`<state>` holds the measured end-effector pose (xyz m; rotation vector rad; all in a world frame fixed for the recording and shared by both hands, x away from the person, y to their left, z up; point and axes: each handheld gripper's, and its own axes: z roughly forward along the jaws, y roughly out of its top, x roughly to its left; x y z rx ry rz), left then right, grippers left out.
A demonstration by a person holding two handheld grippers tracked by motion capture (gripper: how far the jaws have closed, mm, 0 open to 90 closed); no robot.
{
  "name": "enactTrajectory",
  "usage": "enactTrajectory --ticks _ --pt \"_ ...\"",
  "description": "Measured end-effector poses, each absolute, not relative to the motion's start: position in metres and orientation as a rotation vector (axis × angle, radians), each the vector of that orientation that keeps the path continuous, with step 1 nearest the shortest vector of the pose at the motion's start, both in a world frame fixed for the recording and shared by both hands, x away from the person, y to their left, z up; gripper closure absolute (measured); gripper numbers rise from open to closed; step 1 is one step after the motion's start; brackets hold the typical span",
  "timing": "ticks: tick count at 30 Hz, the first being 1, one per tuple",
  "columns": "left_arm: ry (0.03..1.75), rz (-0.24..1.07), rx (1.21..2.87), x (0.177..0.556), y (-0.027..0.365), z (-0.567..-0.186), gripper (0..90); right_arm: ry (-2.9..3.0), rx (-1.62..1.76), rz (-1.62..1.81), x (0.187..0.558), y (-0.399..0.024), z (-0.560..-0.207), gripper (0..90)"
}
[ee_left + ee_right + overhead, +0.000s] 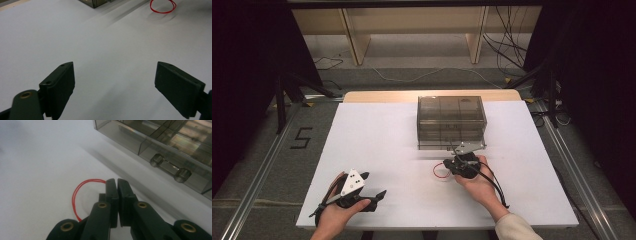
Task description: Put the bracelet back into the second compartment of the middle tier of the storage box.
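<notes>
Red rubber band (82, 192) partly hidden behind closed right hand-held gripper (117, 182).

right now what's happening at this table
A person holds a two-jaw gripper in each hand over a white table. The right gripper is shut on a red rubber band, pinching it just in front of a smoky clear plastic drawer box, close to the box's handle. The left gripper rests near the table's front edge with its jaws wide open and nothing between them.
</notes>
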<state>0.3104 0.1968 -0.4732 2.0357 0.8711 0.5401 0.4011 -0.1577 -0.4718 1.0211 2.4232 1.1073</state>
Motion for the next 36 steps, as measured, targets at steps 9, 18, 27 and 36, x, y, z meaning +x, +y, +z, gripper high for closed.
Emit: enactTrajectory --ticks 9,18,27,36 --pt "0.870 0.541 2.038 0.311 0.197 -0.473 16.3 2.408 1.015 1.121 0.400 -0.159 -0.467 88.3" --pt "0.869 0.541 2.039 0.311 0.197 -0.473 16.3 2.389 1.016 1.141 0.399 -0.161 -0.461 88.3" --pt "0.868 0.540 2.040 0.311 0.196 -0.473 16.3 2.365 1.026 1.157 0.399 -0.165 -0.454 88.4" --pt "0.869 0.537 2.040 0.311 0.196 -0.473 16.3 2.355 1.024 1.159 0.399 -0.167 -0.451 88.4"
